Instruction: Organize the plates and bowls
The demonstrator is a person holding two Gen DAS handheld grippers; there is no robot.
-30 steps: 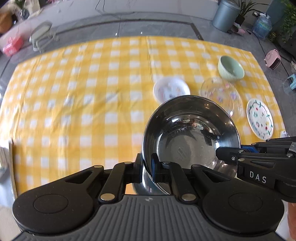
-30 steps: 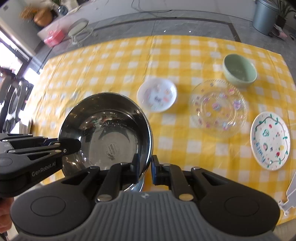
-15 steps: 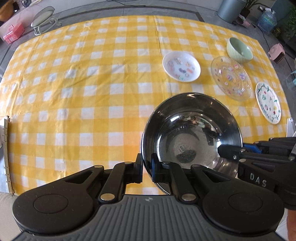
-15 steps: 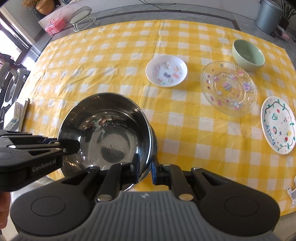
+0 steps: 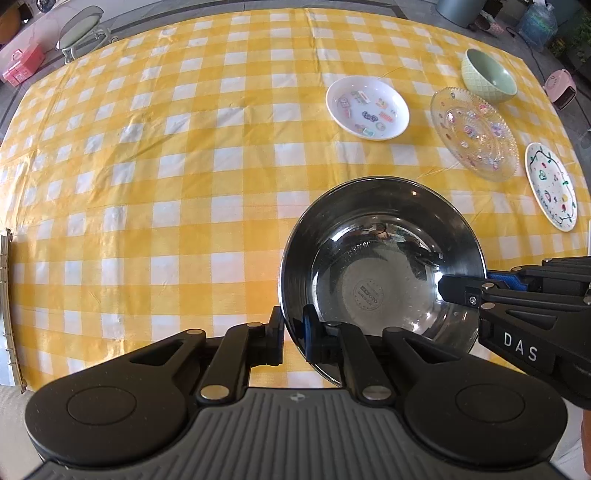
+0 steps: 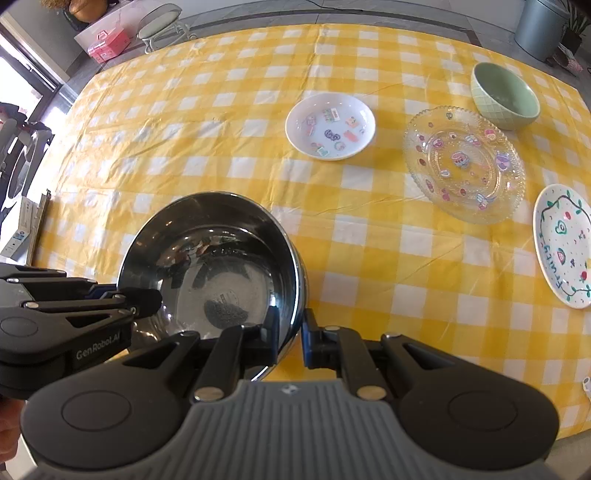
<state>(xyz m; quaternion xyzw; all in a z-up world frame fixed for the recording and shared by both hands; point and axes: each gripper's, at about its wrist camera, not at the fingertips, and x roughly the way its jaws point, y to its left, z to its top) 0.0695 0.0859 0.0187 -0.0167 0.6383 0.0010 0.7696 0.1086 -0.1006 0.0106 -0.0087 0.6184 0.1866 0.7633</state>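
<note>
A stainless steel bowl (image 5: 384,266) (image 6: 214,266) hangs low over the yellow checked tablecloth (image 5: 166,184) near its front edge; I cannot tell whether it touches the cloth. My left gripper (image 5: 293,332) is shut on the bowl's left rim, one finger inside and one outside. My right gripper (image 6: 290,332) is shut on the opposite rim in the same way. Each gripper also shows in the other's view: right gripper (image 5: 461,291), left gripper (image 6: 140,299). Behind to the right lie a white sticker dish (image 6: 330,125), a clear glass plate (image 6: 464,163), a green bowl (image 6: 504,95) and a painted white plate (image 6: 563,245).
The left and middle of the cloth are bare. A round stool (image 6: 162,22) and a pink box (image 6: 107,44) stand beyond the far left corner, a grey bin (image 6: 537,27) beyond the far right. Flat boards (image 5: 9,306) lean at the table's left edge.
Both grippers have sunk toward the table with the steel bowl still held between them. The dishes on the cloth have not moved.
</note>
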